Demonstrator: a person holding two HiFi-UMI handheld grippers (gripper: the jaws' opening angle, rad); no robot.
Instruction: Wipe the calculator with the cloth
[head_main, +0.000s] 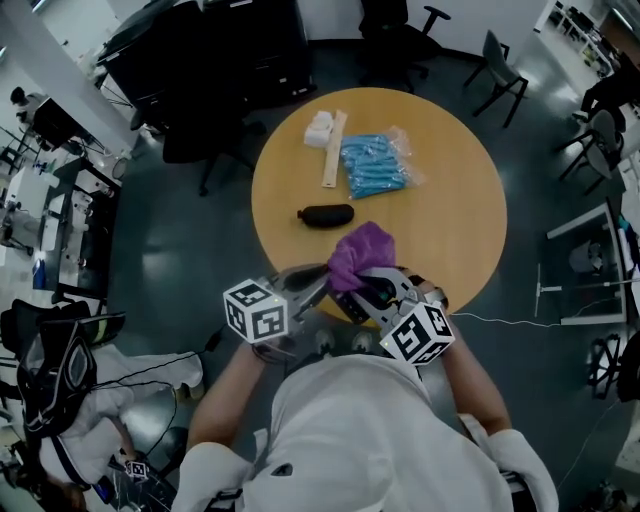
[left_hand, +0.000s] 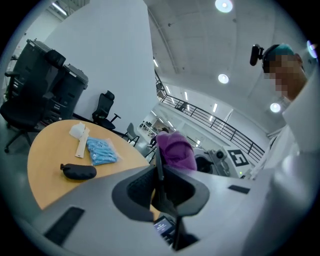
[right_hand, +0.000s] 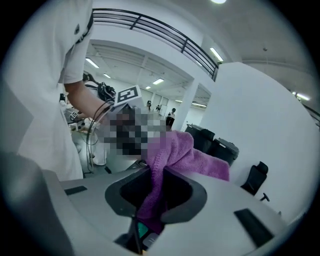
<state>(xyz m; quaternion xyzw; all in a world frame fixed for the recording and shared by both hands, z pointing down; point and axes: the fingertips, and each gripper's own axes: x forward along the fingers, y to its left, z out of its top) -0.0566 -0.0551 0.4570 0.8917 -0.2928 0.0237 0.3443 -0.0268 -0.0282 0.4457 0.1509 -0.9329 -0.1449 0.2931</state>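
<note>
Over the table (head_main: 450, 200), left gripper (left_hand: 160, 187) is clamping the calculator (left_hand: 158, 157) edge-on, long axis pointing beyond its jaws; right gripper (right_hand: 156, 186) is pinching the cloth (right_hand: 187, 156).

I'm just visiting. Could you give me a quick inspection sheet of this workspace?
Surface: round wooden table.
Job's things: purple cloth and thin dark calculator, seen edge-on, both held by the table's near edge.
Clutter: black pouch, blue packet, wooden strip, white item.
Grippers: left gripper shut on the calculator; right gripper shut on the cloth.
Cables: white cable on the floor.
Surroundings: office chairs, dark cabinet, desks.
</note>
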